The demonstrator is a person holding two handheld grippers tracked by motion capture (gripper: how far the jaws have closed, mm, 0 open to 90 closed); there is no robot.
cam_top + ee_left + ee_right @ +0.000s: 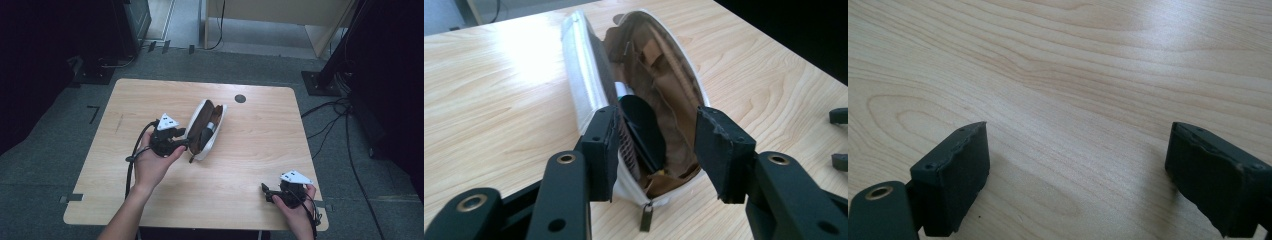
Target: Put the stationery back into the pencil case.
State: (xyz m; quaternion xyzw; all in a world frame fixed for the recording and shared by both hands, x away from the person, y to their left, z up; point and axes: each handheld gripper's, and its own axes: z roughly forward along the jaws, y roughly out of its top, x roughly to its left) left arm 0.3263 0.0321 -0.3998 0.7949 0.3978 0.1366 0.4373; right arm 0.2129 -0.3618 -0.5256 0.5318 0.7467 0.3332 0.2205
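Left gripper (656, 150): I see my jaws partly apart at the near end of the pouch; the left jaw sits against the white outer wall, the right jaw stands just off the other rim, so I have no grip on anything
Right gripper (1075, 175): my jaws are spread wide over bare wood, holding nothing and touching nothing between them
Pouch (218, 127): white outside, brown lining, lying unzipped and gaping near the middle of the table (260, 145), its zip pull hanging at the end nearest me
Inside the pouch: a black object (643, 129) lies along the bottom with something white behind it; I cannot tell what either is
Hands: my left hand (152, 162) is beside the pouch, my right hand (295, 205) at the near right corner, well apart from it
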